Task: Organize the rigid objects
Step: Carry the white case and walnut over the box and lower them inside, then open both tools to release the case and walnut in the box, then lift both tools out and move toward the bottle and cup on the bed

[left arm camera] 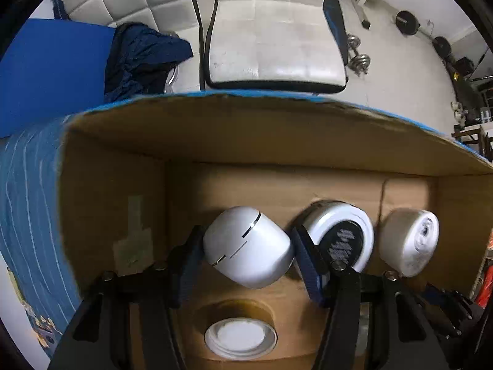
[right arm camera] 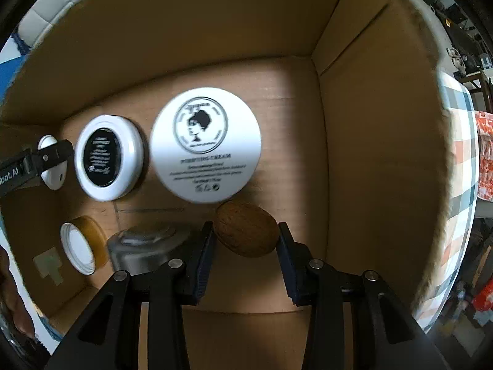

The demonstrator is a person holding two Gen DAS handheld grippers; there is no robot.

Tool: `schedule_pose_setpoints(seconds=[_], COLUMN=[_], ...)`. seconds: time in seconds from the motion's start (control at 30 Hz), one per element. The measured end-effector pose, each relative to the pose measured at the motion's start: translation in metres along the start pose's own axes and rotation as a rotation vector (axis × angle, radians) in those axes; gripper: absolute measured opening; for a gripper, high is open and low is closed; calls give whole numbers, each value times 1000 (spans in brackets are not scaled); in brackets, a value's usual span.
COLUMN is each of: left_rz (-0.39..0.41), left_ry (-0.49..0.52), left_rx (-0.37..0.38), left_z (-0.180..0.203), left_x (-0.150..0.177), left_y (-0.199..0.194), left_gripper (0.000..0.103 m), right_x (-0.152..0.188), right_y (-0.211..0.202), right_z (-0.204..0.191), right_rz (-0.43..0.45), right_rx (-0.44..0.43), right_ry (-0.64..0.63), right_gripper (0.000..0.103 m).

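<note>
Both grippers reach into an open cardboard box. My left gripper is shut on a white rounded earbud-style case, held above the box floor. My right gripper is shut on a brown walnut-like ball low in the box. In the right wrist view the white case shows at the far left behind the left gripper's finger.
On the box floor lie a white tin with a black label, also in the left view, a large white cream jar, an amber jar with white lid, a grey metal piece. White chairs stand behind.
</note>
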State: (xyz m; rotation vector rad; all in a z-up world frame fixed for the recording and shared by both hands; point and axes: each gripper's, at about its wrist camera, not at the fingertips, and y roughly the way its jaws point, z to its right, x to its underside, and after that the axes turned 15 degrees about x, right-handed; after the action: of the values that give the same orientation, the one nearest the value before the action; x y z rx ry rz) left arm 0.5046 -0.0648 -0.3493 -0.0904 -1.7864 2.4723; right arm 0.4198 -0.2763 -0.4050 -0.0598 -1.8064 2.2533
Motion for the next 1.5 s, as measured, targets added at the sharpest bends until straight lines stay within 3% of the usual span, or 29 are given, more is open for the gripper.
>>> schedule_pose_setpoints(seconds=[0.33, 0.47, 0.63, 0.73, 0.77, 0.83, 0.87, 0.97, 1.3, 1.5], left_rz=[-70, -101, -97, -74, -61, -34, -19, 21, 173, 241], left_ry=[-13, -53, -77, -69, -67, -57, -53, -35, 6, 35], left_rx=[-19, 12, 57, 61, 64, 82, 85, 87, 74, 54], left_z=[-5, -9, -6, -1, 1, 5, 8, 13, 30, 39], left_x=[-16, -19, -15, -8, -7, -1, 3, 13, 85, 129], left_y=[23, 20, 7, -6, -11, -24, -30, -46, -102, -122], left_gripper=[55, 56, 61, 64, 69, 90, 97, 100, 101, 101], right_x=[-11, -19, -18, -9, -5, 3, 8, 19, 76, 109], right_y=[17, 18, 10, -2, -6, -19, -25, -42, -93, -122], right_z=[1, 2, 1, -4, -6, -13, -15, -20, -12, 17], right_rz=[-48, -70, -68, -47, -38, -25, -11, 45, 183, 283], right_rx=[25, 23, -13, -9, -10, -26, -36, -26, -17, -11], right_ry=[-7, -5, -15, -19, -20, -24, -30, -50, -71, -80], right_gripper=[43, 44, 55, 62, 65, 75, 82, 103, 103, 103])
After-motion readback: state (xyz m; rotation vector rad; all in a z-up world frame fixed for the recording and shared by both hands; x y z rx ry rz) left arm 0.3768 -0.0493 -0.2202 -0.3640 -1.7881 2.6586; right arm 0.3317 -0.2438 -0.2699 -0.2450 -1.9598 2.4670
